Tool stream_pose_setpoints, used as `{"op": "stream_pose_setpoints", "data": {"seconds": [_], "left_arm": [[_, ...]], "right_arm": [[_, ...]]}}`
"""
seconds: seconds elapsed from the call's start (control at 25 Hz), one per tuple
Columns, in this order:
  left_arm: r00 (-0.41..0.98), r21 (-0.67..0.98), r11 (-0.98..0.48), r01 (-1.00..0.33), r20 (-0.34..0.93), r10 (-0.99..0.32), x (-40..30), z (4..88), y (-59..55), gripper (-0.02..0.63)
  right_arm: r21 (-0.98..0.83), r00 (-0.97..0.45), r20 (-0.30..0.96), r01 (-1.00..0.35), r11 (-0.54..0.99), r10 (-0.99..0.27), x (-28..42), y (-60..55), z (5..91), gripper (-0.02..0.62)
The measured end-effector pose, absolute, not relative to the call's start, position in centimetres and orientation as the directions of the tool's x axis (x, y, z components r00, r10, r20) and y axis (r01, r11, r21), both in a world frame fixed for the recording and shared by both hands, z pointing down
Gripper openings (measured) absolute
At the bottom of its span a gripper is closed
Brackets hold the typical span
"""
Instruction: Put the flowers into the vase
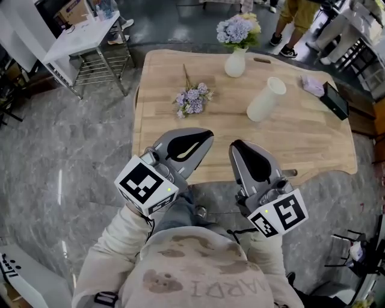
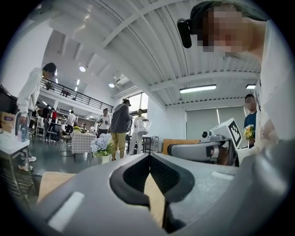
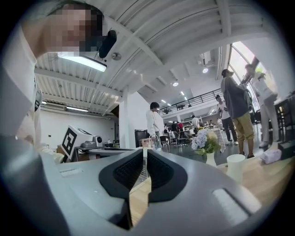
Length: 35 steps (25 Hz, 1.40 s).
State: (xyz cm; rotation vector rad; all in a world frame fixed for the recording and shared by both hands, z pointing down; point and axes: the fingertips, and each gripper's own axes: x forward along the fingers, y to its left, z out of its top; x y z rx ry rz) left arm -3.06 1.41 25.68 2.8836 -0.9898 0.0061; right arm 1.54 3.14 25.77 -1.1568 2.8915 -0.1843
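A loose bunch of purple flowers [image 1: 192, 99] lies on the wooden table [image 1: 301, 144], left of centre. An empty white vase [image 1: 266, 99] stands to its right, also visible in the right gripper view [image 3: 235, 168]. Behind it a smaller white vase [image 1: 236, 61] holds a pale blue bouquet [image 1: 239, 29]. Both grippers hover over the table's near edge, well short of the flowers. My left gripper [image 1: 206, 136] is shut and holds nothing, its tips [image 2: 150, 155] meeting. My right gripper [image 1: 236, 146] is shut and empty too [image 3: 145, 150].
A black device [image 1: 335, 100] and a pinkish cloth [image 1: 313, 84] lie at the table's right end. A white metal side table [image 1: 84, 36] stands on the grey floor at far left. People stand beyond the table [image 1: 295, 18].
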Motion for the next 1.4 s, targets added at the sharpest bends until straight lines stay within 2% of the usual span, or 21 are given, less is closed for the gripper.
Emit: {"op": "stream_pose_setpoints", "data": {"seconds": [0.64,0.96,1.16,1.4], "left_arm": [[0.765,0.171,-0.746,-0.643,0.122,-0.632,-12.0,32.6,-16.0,0.003],[0.788,0.185,-0.776,-0.602,0.291,-0.542,-14.3,40.0,-23.8,0.081],[0.792,0.069,-0.863,-0.500,0.439,-0.424,-14.4,44.9,-28.0,0.123],[0.755,-0.102,-0.964,-0.245,0.604,-0.256,-15.2,50.1,-30.5,0.141]], "right_arm": [[-0.171,-0.732,0.105,-0.680,0.713,-0.673,-5.8,-14.5,29.1,0.053],[-0.182,-0.705,0.167,-0.709,0.681,-0.690,-6.3,-17.7,31.1,0.052],[-0.188,-0.686,0.207,-0.727,0.660,-0.697,-5.5,-19.0,32.8,0.052],[-0.203,-0.674,0.231,-0.738,0.643,-0.701,-4.3,-19.8,34.2,0.052]]}}
